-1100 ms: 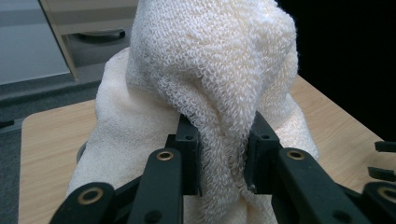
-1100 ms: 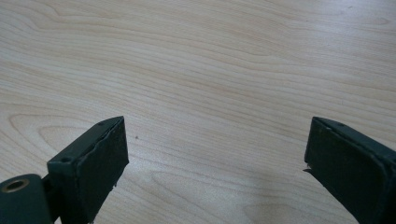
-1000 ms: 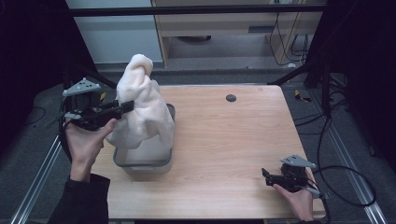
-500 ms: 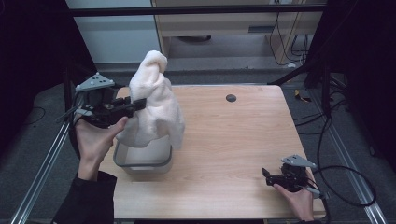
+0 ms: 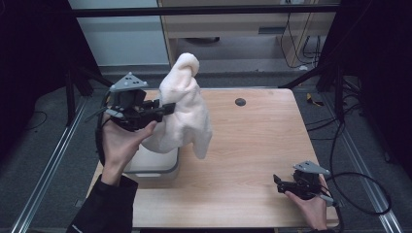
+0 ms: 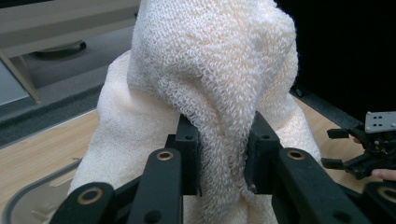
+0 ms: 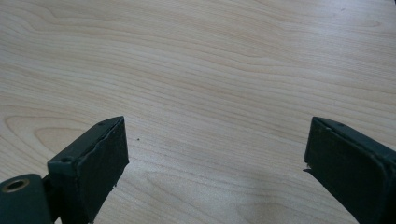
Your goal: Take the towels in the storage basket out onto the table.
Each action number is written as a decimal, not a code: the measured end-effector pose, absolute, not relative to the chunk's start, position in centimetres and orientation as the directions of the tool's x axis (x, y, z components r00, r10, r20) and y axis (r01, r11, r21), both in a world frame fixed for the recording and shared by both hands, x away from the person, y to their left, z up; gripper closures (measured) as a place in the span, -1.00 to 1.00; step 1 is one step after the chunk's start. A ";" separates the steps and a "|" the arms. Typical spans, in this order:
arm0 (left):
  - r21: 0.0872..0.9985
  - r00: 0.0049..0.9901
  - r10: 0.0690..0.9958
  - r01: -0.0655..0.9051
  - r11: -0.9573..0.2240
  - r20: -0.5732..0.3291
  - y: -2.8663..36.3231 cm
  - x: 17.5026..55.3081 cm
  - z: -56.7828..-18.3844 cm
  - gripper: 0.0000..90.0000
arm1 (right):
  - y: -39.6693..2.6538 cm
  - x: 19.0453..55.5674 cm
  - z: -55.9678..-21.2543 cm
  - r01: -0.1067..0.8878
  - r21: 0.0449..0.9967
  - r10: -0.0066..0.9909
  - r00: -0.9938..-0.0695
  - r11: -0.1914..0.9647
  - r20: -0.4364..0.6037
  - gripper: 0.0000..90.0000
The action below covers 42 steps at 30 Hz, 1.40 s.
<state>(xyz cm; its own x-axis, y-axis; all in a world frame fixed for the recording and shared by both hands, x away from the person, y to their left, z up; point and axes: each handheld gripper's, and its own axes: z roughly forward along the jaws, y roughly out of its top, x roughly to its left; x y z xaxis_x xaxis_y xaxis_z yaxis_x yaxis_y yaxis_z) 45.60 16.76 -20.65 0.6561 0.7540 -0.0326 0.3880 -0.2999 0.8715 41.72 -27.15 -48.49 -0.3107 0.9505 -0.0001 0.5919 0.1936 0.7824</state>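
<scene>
A cream terry towel (image 5: 183, 114) hangs in the air over the left half of the wooden table (image 5: 252, 141), its lower end dangling above a grey bin (image 5: 153, 166). My left gripper (image 5: 167, 108) is shut on a fold of the towel (image 6: 224, 102), which bunches up between the two black jaws. At the table's near right corner my right gripper (image 5: 278, 183) rests low over the wood. Its jaws stand wide open with nothing between them, and bare table (image 7: 210, 70) lies beyond its fingertips (image 7: 100, 154).
A small dark round hole (image 5: 240, 102) marks the far middle of the table. Cables (image 5: 359, 174) trail off the right edge. A cabinet (image 5: 233, 24) and dark frame posts stand behind the table. In the left gripper view the right gripper (image 6: 369, 149) shows at far right.
My left gripper has carried the towel up and to the right, lifting it out of the grey bin. The right gripper has stayed in place.
</scene>
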 end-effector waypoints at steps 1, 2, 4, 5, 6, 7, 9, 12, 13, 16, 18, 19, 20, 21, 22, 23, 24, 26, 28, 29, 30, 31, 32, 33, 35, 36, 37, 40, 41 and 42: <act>0.871 0.659 0.751 0.389 -0.300 -0.035 16.4 45.7 -20.8 0.57 | -27.2 41.7 -48.5 0.589 0.784 0.950 -0.311 0.196 -0.004 -0.86; 0.869 0.663 0.748 0.389 -0.306 -0.034 16.1 45.8 -20.9 0.57 | -27.2 41.7 -48.5 0.589 0.784 0.950 -0.312 0.197 -0.005 -0.86; 0.865 0.671 0.741 0.391 -0.316 -0.032 15.3 46.0 -21.3 0.57 | -27.2 41.7 -48.5 0.590 0.784 0.951 -0.308 0.194 -0.003 -0.86; 0.863 0.672 0.740 0.392 -0.318 -0.033 15.1 46.0 -21.5 0.57 | -27.2 41.7 -48.5 0.588 0.785 0.952 -0.308 0.195 -0.006 -0.86; 0.860 0.676 0.736 0.393 -0.325 -0.031 14.8 46.1 -21.7 0.56 | -27.3 41.7 -48.5 0.586 0.785 0.951 -0.310 0.199 -0.009 -0.86; 0.857 0.680 0.733 0.396 -0.328 -0.033 14.4 46.2 -22.0 0.56 | -27.3 41.8 -48.5 0.584 0.786 0.951 -0.310 0.202 -0.014 -0.86; 0.853 0.685 0.727 0.401 -0.333 -0.038 13.9 46.4 -22.4 0.56 | -27.2 41.7 -48.5 0.586 0.785 0.951 -0.308 0.200 -0.012 -0.86; 0.846 0.697 0.715 0.406 -0.345 -0.043 13.2 46.7 -23.2 0.56 | -27.3 41.7 -48.4 0.586 0.785 0.951 -0.308 0.201 -0.014 -0.86; 0.843 0.701 0.712 0.409 -0.349 -0.046 13.0 46.7 -23.5 0.56 | -27.3 41.7 -48.4 0.585 0.786 0.951 -0.309 0.202 -0.015 -0.86; 0.833 0.709 0.704 0.419 -0.361 -0.051 12.4 47.0 -24.4 0.56 | -27.3 41.7 -48.4 0.587 0.784 0.951 -0.307 0.201 -0.014 -0.86; 0.828 0.712 0.700 0.423 -0.367 -0.053 12.0 47.1 -24.8 0.56 | -27.3 41.8 -48.4 0.589 0.783 0.951 -0.308 0.201 -0.014 -0.86; 0.825 0.714 0.698 0.426 -0.372 -0.054 11.8 47.1 -25.1 0.56 | -27.3 41.8 -48.4 0.589 0.783 0.951 -0.307 0.202 -0.014 -0.86; 0.821 0.717 0.695 0.428 -0.378 -0.054 11.6 47.2 -25.4 0.56 | -27.3 41.8 -48.4 0.589 0.782 0.951 -0.308 0.202 -0.014 -0.86; 0.817 0.718 0.694 0.433 -0.380 -0.058 11.4 47.3 -25.7 0.56 | -27.3 41.7 -48.4 0.589 0.782 0.951 -0.307 0.202 -0.015 -0.86; 0.815 0.718 0.694 0.436 -0.381 -0.059 11.3 47.3 -26.0 0.56 | -27.3 41.7 -48.4 0.589 0.782 0.951 -0.308 0.203 -0.015 -0.86; 0.811 0.720 0.692 0.439 -0.387 -0.060 11.2 47.4 -26.3 0.56 | -27.3 41.7 -48.4 0.589 0.782 0.951 -0.307 0.203 -0.015 -0.86; 0.807 0.720 0.691 0.444 -0.389 -0.062 11.0 47.5 -26.6 0.56 | -27.3 41.7 -48.4 0.589 0.782 0.951 -0.307 0.203 -0.016 -0.87; 0.798 0.718 0.693 0.454 -0.396 -0.065 10.9 47.7 -27.2 0.56 | -27.3 41.7 -48.5 0.589 0.782 0.951 -0.309 0.206 -0.018 -0.87; 0.789 0.717 0.694 0.464 -0.403 -0.068 10.7 48.0 -27.9 0.56 | -27.3 41.7 -48.5 0.590 0.781 0.951 -0.309 0.207 -0.019 -0.87; 0.785 0.714 0.696 0.471 -0.402 -0.071 10.6 48.1 -28.2 0.56 | -27.3 41.8 -48.5 0.589 0.780 0.950 -0.311 0.209 -0.020 -0.87; 0.779 0.714 0.696 0.477 -0.407 -0.073 10.5 48.2 -28.6 0.56 | -27.2 41.8 -48.5 0.590 0.780 0.950 -0.311 0.209 -0.019 -0.87; 0.777 0.712 0.698 0.482 -0.405 -0.078 10.4 48.3 -28.9 0.56 | -27.2 41.8 -48.5 0.590 0.779 0.950 -0.311 0.210 -0.021 -0.87; 0.770 0.714 0.696 0.487 -0.412 -0.079 10.3 48.4 -29.2 0.56 | -27.2 41.8 -48.5 0.591 0.779 0.950 -0.311 0.210 -0.020 -0.87; 0.770 0.714 0.696 0.487 -0.412 -0.079 10.3 48.4 -29.2 0.56 | -27.2 41.8 -48.5 0.593 0.778 0.951 -0.310 0.208 -0.018 -0.87; 0.754 0.717 0.692 0.502 -0.423 -0.089 9.6 48.8 -30.4 0.56 | -27.2 41.8 -48.5 0.592 0.778 0.950 -0.312 0.211 -0.020 -0.87; 0.751 0.717 0.691 0.506 -0.425 -0.093 9.4 48.8 -30.6 0.56 | -27.2 41.8 -48.6 0.590 0.778 0.949 -0.313 0.215 -0.026 -0.87; 0.744 0.717 0.690 0.514 -0.428 -0.099 9.1 49.0 -31.1 0.56 | -27.2 41.8 -48.6 0.589 0.779 0.949 -0.313 0.215 -0.026 -0.87; 0.726 0.719 0.687 0.529 -0.438 -0.109 8.3 49.5 -32.2 0.55 | -27.2 41.8 -48.6 0.589 0.779 0.949 -0.313 0.216 -0.027 -0.87; 0.720 0.720 0.684 0.535 -0.442 -0.115 8.1 49.7 -32.6 0.55 | -27.2 41.8 -48.6 0.592 0.777 0.950 -0.312 0.213 -0.023 -0.87; 0.719 0.720 0.684 0.537 -0.441 -0.118 7.9 49.8 -32.9 0.55 | -27.2 41.8 -48.6 0.593 0.777 0.950 -0.312 0.214 -0.023 -0.87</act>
